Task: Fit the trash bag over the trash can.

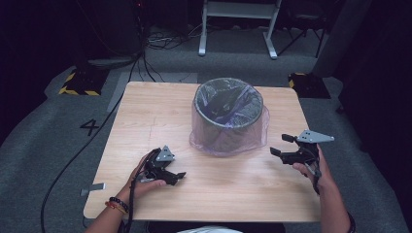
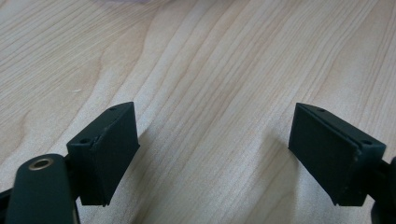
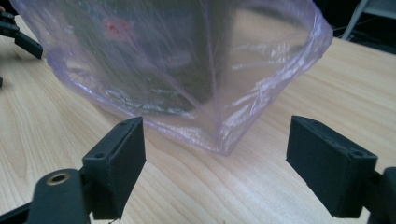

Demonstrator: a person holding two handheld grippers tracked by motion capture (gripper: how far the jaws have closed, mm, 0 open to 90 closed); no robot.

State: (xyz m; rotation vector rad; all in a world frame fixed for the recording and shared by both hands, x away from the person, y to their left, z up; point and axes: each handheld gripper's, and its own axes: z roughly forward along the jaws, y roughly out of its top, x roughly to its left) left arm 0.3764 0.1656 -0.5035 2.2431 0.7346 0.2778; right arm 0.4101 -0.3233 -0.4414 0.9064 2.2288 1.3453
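A dark round bin stands in the middle of the wooden table. A thin purple see-through bag is pulled over its rim and hangs loose down its outside to the tabletop. My left gripper rests low over the table's front left, open, with bare wood between its jaws. My right gripper hovers to the right of the bin, open and pointing at it. In the right gripper view the bag's lower corner lies just beyond the right gripper, with nothing between the pads.
The table's right edge runs close behind my right hand. On the grey floor lie black cables, two yellow-and-black striped blocks, and a white frame's legs behind the table. The other gripper's jaw shows past the bag.
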